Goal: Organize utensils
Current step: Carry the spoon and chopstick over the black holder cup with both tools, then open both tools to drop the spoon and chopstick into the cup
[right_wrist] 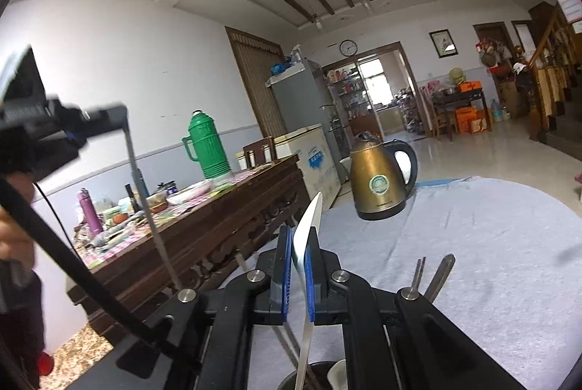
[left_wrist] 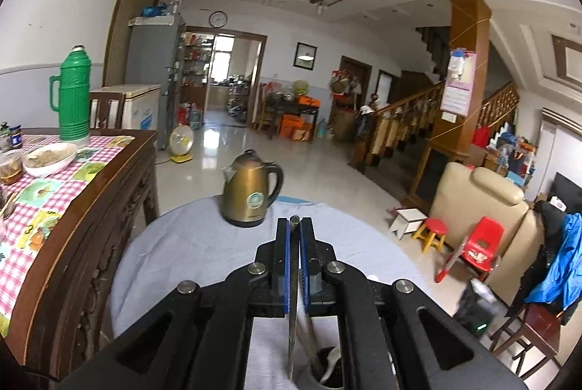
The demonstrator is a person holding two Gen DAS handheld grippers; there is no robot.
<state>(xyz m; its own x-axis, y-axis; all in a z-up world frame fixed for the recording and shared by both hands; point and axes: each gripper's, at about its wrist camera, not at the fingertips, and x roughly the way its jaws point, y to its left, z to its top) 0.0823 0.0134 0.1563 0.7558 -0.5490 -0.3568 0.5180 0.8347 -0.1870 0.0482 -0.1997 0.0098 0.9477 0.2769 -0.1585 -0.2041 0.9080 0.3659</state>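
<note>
My left gripper (left_wrist: 294, 226) is shut on a thin metal utensil (left_wrist: 292, 317) that hangs down beside a dark utensil cup (left_wrist: 327, 371) holding a white spoon (left_wrist: 333, 362). My right gripper (right_wrist: 299, 237) is shut on a flat silver knife (right_wrist: 309, 219) whose lower end reaches the cup (right_wrist: 316, 377). The left gripper (right_wrist: 109, 120) also shows in the right wrist view, up at the left, holding its long thin utensil (right_wrist: 145, 201) upright. Two metal utensils (right_wrist: 436, 275) lie on the grey tablecloth (right_wrist: 473, 244) to the right of my right gripper.
A bronze electric kettle (left_wrist: 251, 190) stands at the far side of the round cloth-covered table (left_wrist: 189, 244). A carved wooden table (left_wrist: 94, 208) to the left carries a green thermos (left_wrist: 74, 95), bowls and jars. Stools, a red chair and a sofa stand to the right.
</note>
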